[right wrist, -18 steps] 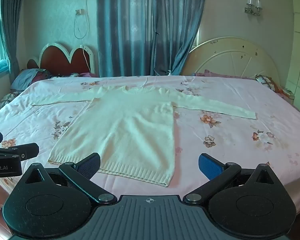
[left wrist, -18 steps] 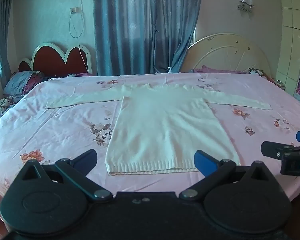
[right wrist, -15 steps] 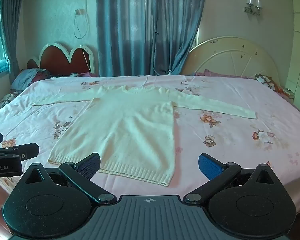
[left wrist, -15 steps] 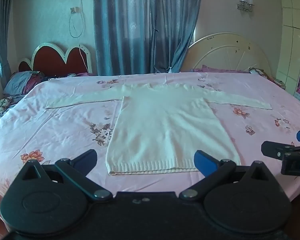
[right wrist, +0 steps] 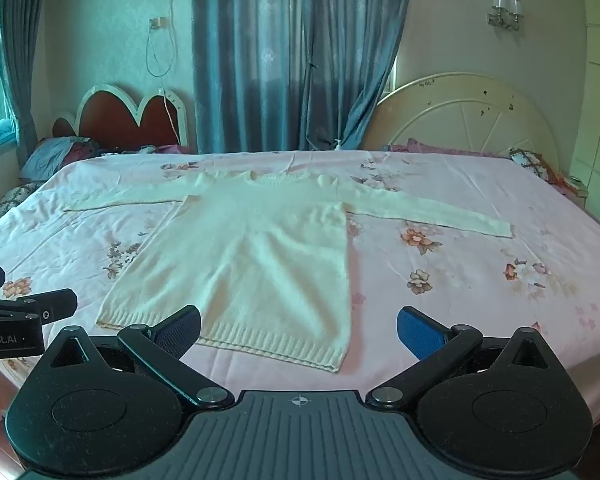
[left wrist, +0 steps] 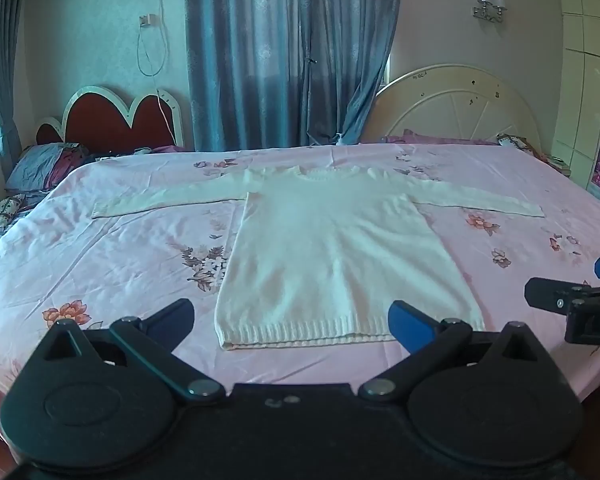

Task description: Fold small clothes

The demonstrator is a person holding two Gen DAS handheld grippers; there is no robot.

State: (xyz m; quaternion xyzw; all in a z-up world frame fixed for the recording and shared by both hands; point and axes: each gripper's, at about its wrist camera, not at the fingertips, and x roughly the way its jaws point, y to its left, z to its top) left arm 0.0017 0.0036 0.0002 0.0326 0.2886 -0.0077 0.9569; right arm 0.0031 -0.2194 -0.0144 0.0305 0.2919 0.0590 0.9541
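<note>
One cream sweater [left wrist: 340, 256] lies on one pink floral bed sheet [left wrist: 120, 264]. Two headboards stand behind: one red headboard [left wrist: 112, 120], one cream headboard [left wrist: 460, 108]. One wall lamp [left wrist: 489, 4], two grippers

Pink floral bed [left wrist: 112, 264]; blue curtains [left wrist: 292, 52]

sweater [left wrist: 340, 256]: was cream knit, soft, ribbed hem
bedsheet [left wrist: 120, 264]: was pink floral cloth, creased, matt
left gripper [left wrist: 292, 320]: was matt black plastic
</note>
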